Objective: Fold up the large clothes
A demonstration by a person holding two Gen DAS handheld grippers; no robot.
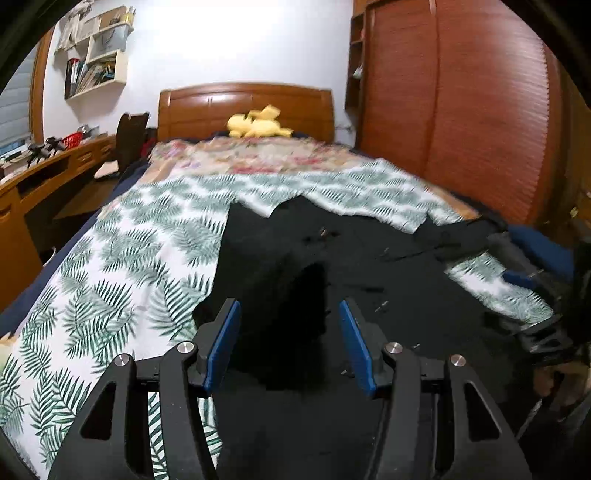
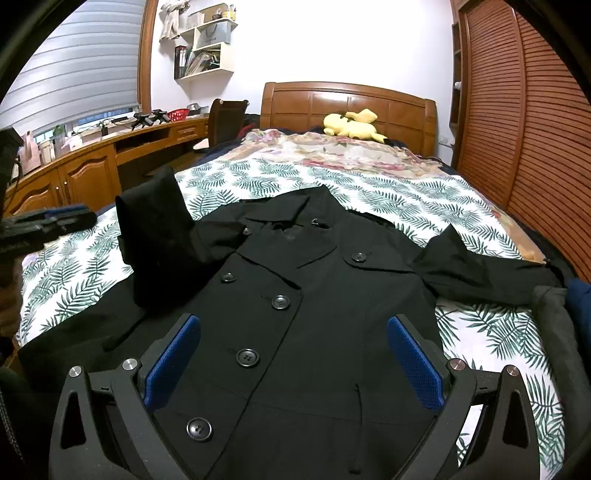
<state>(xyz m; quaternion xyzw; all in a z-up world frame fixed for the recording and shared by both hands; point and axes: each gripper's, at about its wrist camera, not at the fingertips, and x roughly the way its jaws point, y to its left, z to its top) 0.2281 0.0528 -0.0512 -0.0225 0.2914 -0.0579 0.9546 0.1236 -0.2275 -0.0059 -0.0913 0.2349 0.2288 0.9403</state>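
Black coat (image 2: pixel 314 295) on leaf-print bedspread (image 2: pixel 406 199), wooden headboard (image 2: pixel 347 103) behind

Bright indoor light, white wall (image 1: pixel 236 40) blown out, left view motion-blurred, fisheye edges dark and curved

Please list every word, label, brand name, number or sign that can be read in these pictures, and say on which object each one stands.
No text can be read in either view.
Books and binders on the wall shelf: spines too small and blurred to read.
White bag on the shelf: a faint mark, unreadable.
Black coat and its buttons: no label or lettering visible.
Leaf-print bedsheet: pattern only, no words.
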